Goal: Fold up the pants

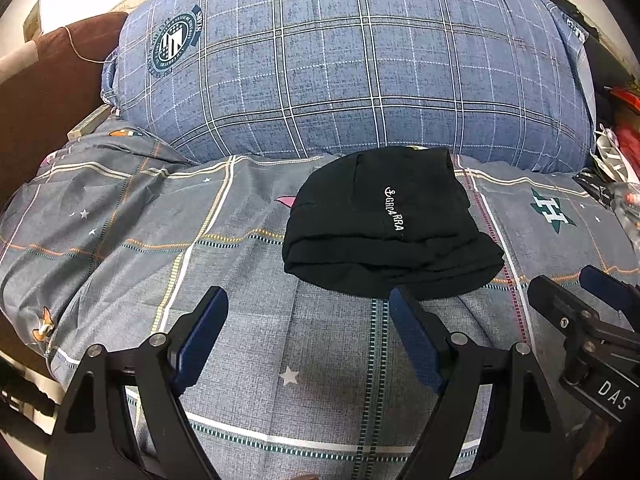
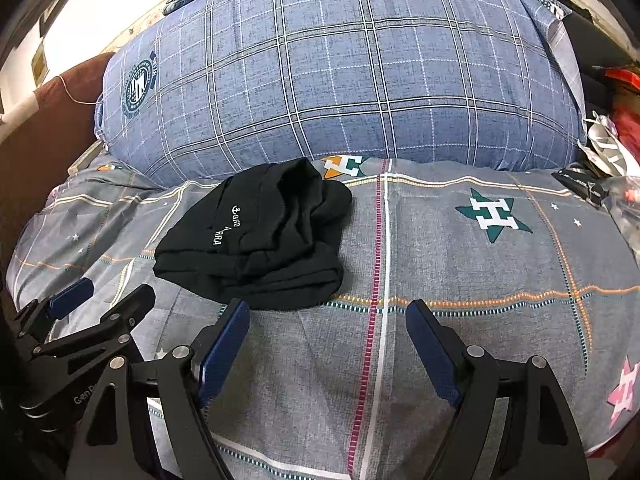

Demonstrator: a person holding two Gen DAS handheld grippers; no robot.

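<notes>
The black pants (image 1: 390, 226) lie folded into a compact bundle with white lettering on top, on the grey plaid bed cover (image 1: 240, 260). They also show in the right wrist view (image 2: 260, 236). My left gripper (image 1: 308, 300) is open and empty, just short of the bundle's near edge. My right gripper (image 2: 328, 312) is open and empty, near the bundle's near right corner. The right gripper shows at the right edge of the left wrist view (image 1: 576, 292). The left gripper shows at the lower left of the right wrist view (image 2: 104, 292).
A large blue plaid pillow (image 1: 352, 68) lies right behind the pants. A brown headboard or cushion (image 1: 48, 92) stands at the left. Cluttered red, white and black items (image 1: 616, 152) lie at the right edge of the bed.
</notes>
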